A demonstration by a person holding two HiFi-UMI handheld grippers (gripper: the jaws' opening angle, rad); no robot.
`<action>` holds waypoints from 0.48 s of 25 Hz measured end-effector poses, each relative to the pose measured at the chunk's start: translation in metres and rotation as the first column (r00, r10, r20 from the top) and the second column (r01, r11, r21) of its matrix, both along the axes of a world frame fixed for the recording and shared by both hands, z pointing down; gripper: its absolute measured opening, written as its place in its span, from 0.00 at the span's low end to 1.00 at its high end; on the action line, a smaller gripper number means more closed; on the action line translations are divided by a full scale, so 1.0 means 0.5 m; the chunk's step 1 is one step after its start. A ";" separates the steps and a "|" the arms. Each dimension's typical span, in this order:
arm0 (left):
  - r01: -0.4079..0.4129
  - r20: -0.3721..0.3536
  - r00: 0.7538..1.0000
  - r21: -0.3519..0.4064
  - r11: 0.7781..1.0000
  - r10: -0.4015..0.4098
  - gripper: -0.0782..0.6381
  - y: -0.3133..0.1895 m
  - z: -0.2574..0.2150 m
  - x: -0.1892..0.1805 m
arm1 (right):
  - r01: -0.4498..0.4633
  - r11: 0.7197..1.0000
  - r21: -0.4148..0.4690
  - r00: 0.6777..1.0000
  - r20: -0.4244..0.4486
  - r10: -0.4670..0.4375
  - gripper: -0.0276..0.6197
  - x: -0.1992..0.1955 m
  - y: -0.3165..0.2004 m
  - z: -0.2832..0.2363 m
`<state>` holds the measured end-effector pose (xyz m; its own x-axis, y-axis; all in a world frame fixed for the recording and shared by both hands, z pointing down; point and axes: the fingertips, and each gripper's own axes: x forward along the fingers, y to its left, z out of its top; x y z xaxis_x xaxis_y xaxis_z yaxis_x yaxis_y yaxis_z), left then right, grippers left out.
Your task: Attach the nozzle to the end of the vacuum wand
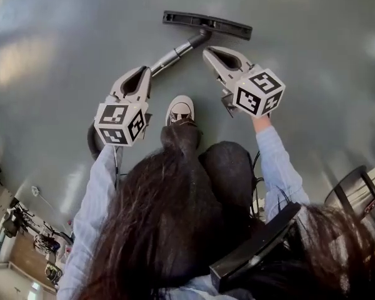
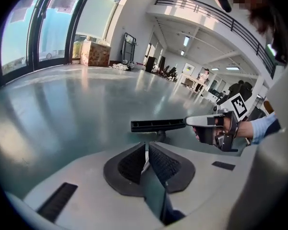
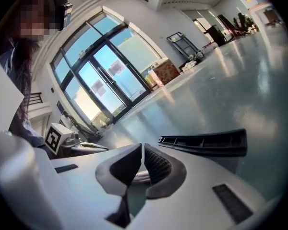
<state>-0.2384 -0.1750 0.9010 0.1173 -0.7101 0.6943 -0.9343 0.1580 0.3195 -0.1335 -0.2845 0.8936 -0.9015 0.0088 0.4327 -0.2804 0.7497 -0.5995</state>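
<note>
The jaws of the left gripper (image 2: 147, 153) are seen drawn together to a thin slit, with nothing caught between the ribbed pads, and those of the right gripper (image 3: 142, 160) are closed and empty in the same way. Both are held up in the air, apart from each other and clear of the work. Beyond them the nozzle (image 1: 206, 24) lies flat on the grey floor (image 1: 312, 36), and the wand (image 1: 175, 55) is met at its neck, so the two are judged to be already joined. How firmly the joint is seated cannot be made out. If it is only loosely pushed in, the nozzle could be shed when the wand is next lifted or twisted. The wand could also be knocked and the joint levered apart by the shoe (image 1: 180, 110), which is planted just beside its lower run. Nothing is found between the grippers and the nozzle. A dark chair (image 1: 356, 189) stands well off to the right, and cardboard boxes (image 2: 96, 54) are stacked far away by the windows.
</note>
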 end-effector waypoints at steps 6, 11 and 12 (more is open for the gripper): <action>0.054 -0.001 0.999 -0.082 0.995 -0.054 0.12 0.097 -0.102 0.011 | -0.055 0.995 -0.081 0.996 -0.077 0.049 0.05 -0.005 0.085 -0.086; 0.008 0.069 0.998 -0.123 0.992 0.001 0.12 0.154 -0.245 0.055 | -0.160 0.976 -0.151 0.984 -0.106 0.145 0.05 0.027 0.111 -0.255; -0.023 0.087 0.996 -0.129 0.991 0.035 0.12 0.160 -0.282 0.067 | -0.175 0.972 -0.158 0.981 -0.110 0.159 0.05 0.035 0.116 -0.298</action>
